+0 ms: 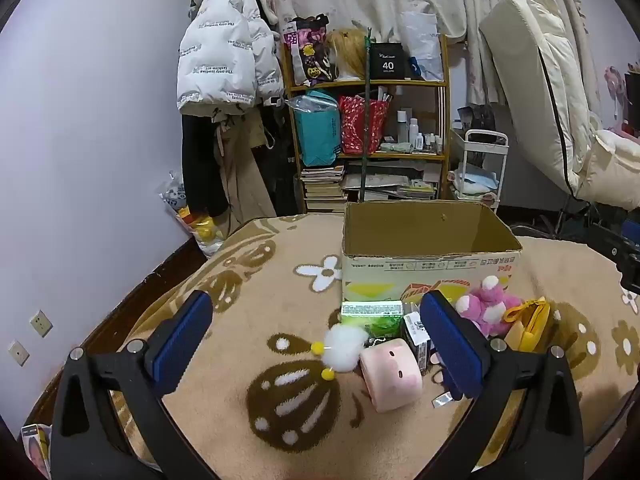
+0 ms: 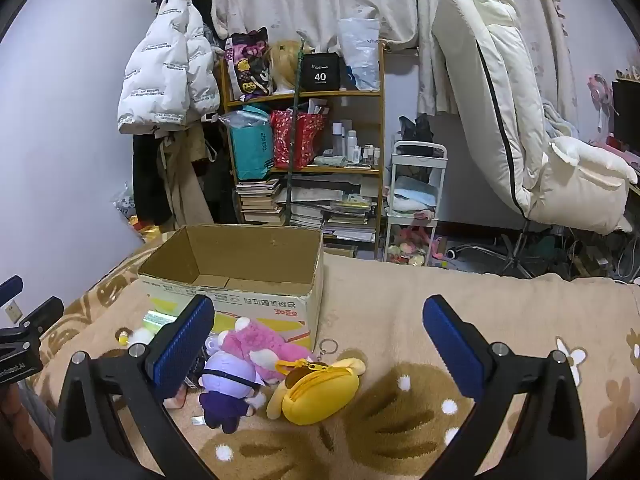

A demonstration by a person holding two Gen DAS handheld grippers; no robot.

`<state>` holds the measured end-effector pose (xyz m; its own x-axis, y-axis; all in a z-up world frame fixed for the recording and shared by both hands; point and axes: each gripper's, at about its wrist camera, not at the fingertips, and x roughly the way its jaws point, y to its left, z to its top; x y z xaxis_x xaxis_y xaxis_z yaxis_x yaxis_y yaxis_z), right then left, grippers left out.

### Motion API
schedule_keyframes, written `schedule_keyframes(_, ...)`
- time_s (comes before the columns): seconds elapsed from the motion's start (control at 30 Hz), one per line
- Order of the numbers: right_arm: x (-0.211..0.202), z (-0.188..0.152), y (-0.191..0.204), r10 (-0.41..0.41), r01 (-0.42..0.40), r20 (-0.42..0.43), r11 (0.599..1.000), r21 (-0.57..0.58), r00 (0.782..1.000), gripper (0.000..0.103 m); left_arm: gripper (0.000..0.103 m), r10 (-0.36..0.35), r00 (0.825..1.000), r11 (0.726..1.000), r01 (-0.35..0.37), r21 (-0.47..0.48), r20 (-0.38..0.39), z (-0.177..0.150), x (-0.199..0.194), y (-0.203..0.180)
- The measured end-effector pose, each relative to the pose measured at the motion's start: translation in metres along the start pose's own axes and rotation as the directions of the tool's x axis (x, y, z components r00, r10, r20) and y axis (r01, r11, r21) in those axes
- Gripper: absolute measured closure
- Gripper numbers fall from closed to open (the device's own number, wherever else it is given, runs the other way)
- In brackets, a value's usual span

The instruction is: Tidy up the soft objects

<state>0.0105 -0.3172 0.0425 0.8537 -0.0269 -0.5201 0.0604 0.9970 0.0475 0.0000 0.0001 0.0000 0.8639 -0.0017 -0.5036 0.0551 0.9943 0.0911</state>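
Note:
An open cardboard box (image 1: 430,270) (image 2: 240,300) stands on the beige flowered blanket. In front of it lie soft things: a white pom-pom toy (image 1: 345,347) with yellow balls, a pink plush roll (image 1: 392,376), a pink plush (image 1: 486,302) (image 2: 256,344), a purple doll (image 2: 226,388) and a yellow zip pouch (image 2: 320,388) (image 1: 528,324). My left gripper (image 1: 316,344) hangs open above the pom-pom and the pink roll. My right gripper (image 2: 320,348) is open over the yellow pouch and plush toys. Nothing is held.
A green carton (image 1: 372,314) and a small dark package (image 1: 416,336) lie against the box front. Behind the blanket (image 2: 400,320) stand a cluttered shelf (image 1: 368,120), hanging coats (image 1: 224,64), a white trolley (image 2: 416,196) and a cream chair (image 2: 520,128).

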Motion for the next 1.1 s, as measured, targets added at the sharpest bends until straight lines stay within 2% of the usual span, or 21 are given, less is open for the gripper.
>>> schedule_keyframes(0.33, 0.0004, -0.0009, 0.0008, -0.006, 0.007, 0.003, 1.0, -0.01, 1.0, 0.0, 0.001, 0.017, 1.0, 1.0, -0.017, 0.025, 0.014, 0.0001, 0.001, -0.0051)
schedule_keyframes(1.1, -0.0015, 0.0005, 0.0014, -0.004, 0.004, 0.004, 1.0, -0.011, 1.0, 0.0, 0.001, 0.03, 0.999, 0.999, -0.03, 0.018, 0.018, -0.0004, -0.0026, -0.0006)
